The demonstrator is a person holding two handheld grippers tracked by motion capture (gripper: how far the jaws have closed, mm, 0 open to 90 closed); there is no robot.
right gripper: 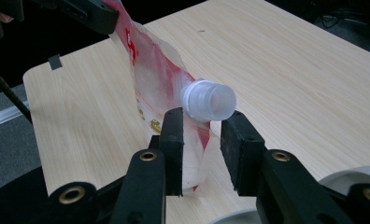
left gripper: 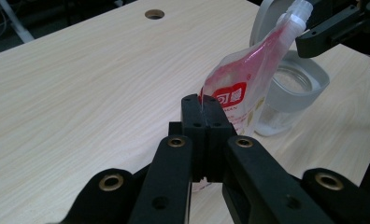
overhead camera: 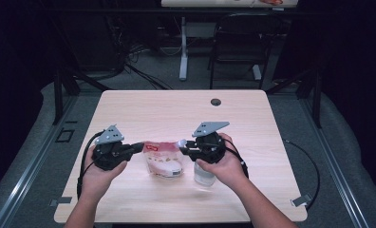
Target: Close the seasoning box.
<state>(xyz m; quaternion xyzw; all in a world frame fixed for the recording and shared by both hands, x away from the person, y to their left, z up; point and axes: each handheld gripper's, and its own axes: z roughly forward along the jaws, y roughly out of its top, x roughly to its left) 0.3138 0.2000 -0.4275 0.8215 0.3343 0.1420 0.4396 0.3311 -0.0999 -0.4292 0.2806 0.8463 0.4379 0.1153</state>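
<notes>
Pouch (overhead camera: 163, 159) with the red label is hanging between my two hand-held grippers, above the near middle of the table (overhead camera: 176, 114), its bottom sitting on or just over the wood, can't tell which. My left hand-held gripper (overhead camera: 137, 147) is clamping fully shut on one top corner of the pouch; in the left gripper view (left gripper: 202, 114) the jaws are pressing flat together with the thin film edge caught between them. My right hand-held gripper (overhead camera: 182, 146) is sitting at the other top corner, where the white spout cap (right gripper: 209, 101) is. In the right gripper view (right gripper: 202, 140) the jaws are standing partly apart, cap lying just above and between the tips, pouch neck running down through the gap. One jaw looks like it's touching the film, the other is standing clear, so I'm not calling that a grip. In the left gripper view the pouch (left gripper: 241, 88) is stretching up and away toward the right hand-held gripper's black jaw near the spout. Clear jar (left gripper: 290, 93) with a grey rim and its hinged lid tipped open is standing on the table just behind the pouch; in the high view it's sitting under my right hand (overhead camera: 224, 164). Both hands are coming in from the near edge, cables trailing off to the sides.
</notes>
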